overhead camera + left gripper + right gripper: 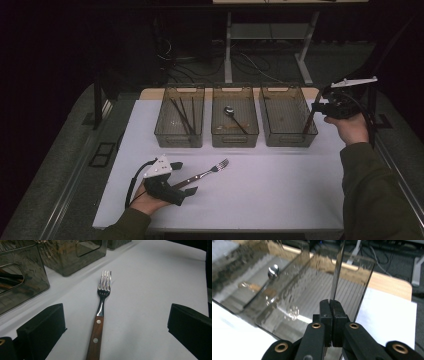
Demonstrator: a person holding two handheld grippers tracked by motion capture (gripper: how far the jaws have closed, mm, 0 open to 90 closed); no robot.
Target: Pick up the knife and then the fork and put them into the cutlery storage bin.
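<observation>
Lying lower left of the high view, the fork [101,315] is sitting between the left gripper's [184,177] wide-apart jaws, untouched. At upper right, the right gripper [330,307] is clamping a knife [337,272] over the right-hand bin [287,121].

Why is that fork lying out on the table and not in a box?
The fork lies alone on the white table, between the open fingers of the left gripper. The spoon and chopsticks already sit in bins, so it looks unsorted.
</observation>
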